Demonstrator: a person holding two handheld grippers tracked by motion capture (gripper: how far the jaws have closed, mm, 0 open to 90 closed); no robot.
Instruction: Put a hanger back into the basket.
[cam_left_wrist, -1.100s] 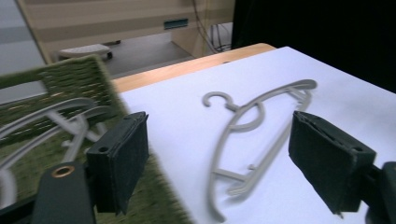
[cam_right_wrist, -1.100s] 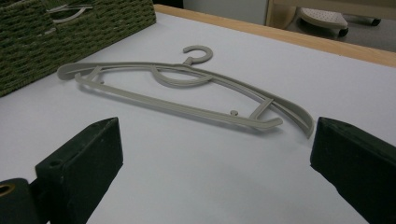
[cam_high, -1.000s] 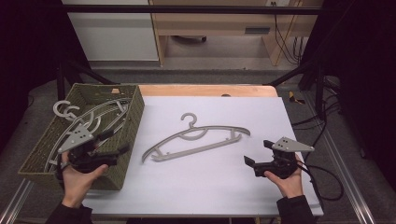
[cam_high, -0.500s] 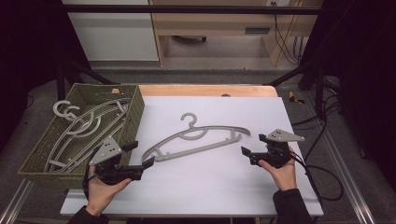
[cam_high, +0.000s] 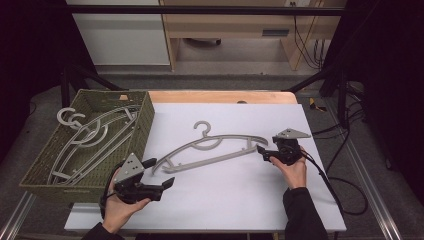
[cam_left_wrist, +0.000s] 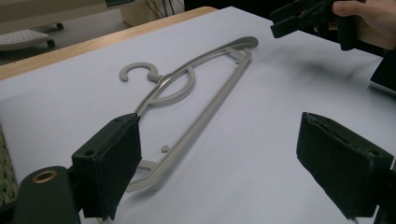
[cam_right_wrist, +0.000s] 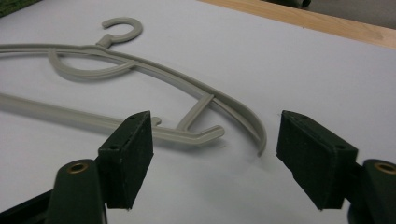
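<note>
White table (cam_high: 240, 200) – woven basket (cam_high: 145, 117) at its left already holds a few hangers; one grey hanger (cam_high: 212, 152) lies flat mid-table, likely next to go. Left gripper (cam_high: 159, 176) near its left tip, right gripper (cam_high: 263, 151) just beside its right tip – both jaws apart, empty.

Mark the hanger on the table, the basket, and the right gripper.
hanger on the table (cam_high: 212, 150): high view, on its upper arm just right of the neck.
basket (cam_high: 146, 116): high view, on its right woven wall.
right gripper (cam_high: 261, 152): high view, midway between its fingertips, by the hanger's right end.
</note>
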